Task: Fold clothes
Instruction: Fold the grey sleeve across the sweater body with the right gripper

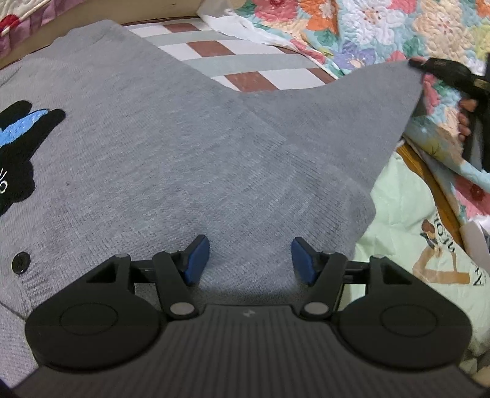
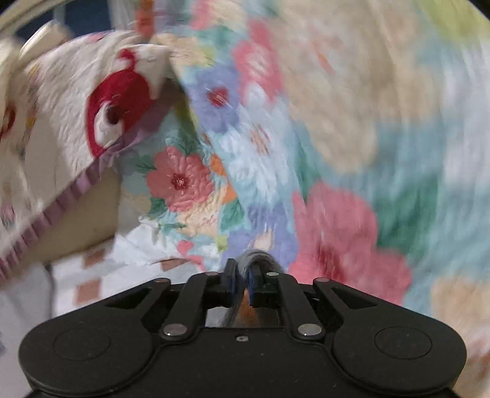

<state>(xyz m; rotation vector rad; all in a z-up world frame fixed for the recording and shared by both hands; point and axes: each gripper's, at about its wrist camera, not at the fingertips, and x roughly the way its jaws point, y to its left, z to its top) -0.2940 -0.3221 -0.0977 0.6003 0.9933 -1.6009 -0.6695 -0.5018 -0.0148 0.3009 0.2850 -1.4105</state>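
Note:
A grey knit garment with a black and blue figure and a dark button lies spread on the bed. My left gripper hovers just over its lower part, blue pads apart, nothing pinched between them. One corner of the garment is lifted to the right, held by my right gripper, with a hand behind it. In the right wrist view my right gripper is shut on a bunched fold of the grey garment; that view is blurred.
A checked sheet shows beyond the garment. A floral quilt is heaped at the back right and fills the right wrist view as floral quilt. A pale green printed cloth lies at the right. A white quilt with red motifs sits left.

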